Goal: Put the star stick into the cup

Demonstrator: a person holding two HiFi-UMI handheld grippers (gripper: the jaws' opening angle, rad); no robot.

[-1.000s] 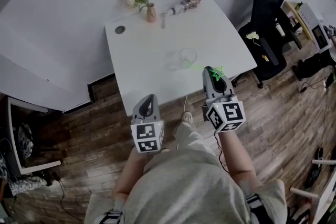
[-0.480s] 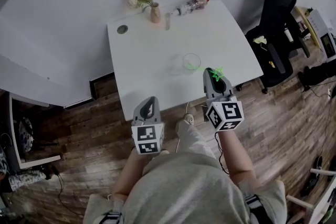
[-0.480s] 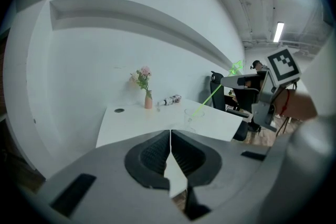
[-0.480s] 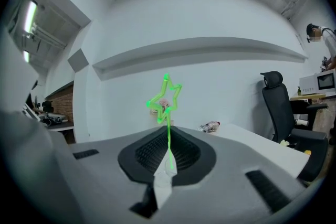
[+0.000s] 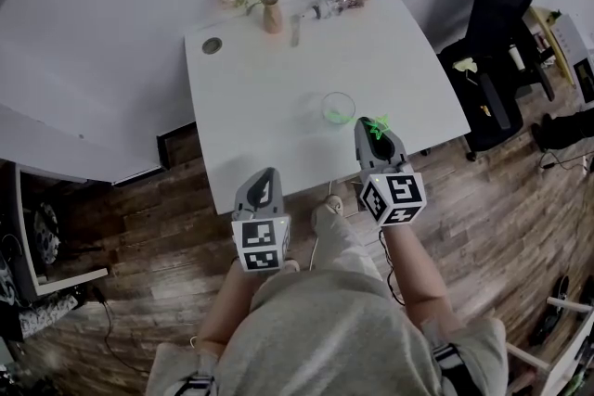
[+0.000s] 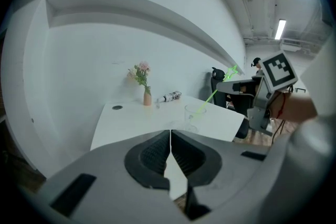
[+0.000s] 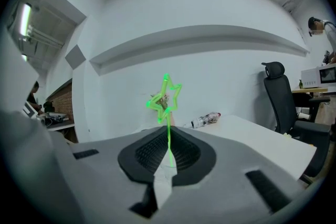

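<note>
A clear cup (image 5: pixel 337 107) stands on the white table (image 5: pixel 269 97), toward its front right. My right gripper (image 5: pixel 373 133) hovers at the table's front edge just right of the cup, shut on the green star stick (image 5: pixel 376 126) close below the star. In the left gripper view the stick (image 6: pixel 212 94) slants down from the right gripper (image 6: pixel 236 84) into the cup (image 6: pixel 193 113). The star (image 7: pixel 165 96) rises above the right gripper's (image 7: pixel 169 152) closed jaws. My left gripper (image 5: pixel 263 187) is shut and empty, held off the table's front edge over the floor.
At the table's back edge stand a small vase of flowers (image 5: pixel 268 14) and a plastic bottle (image 5: pixel 340 1) lying on its side; a cable hole (image 5: pixel 213 45) is at the back left. A black office chair (image 5: pixel 501 23) stands right of the table.
My right gripper has shifted slightly left toward the cup, and the stick's lower end now lies within the cup's outline. The left gripper has stayed put.
</note>
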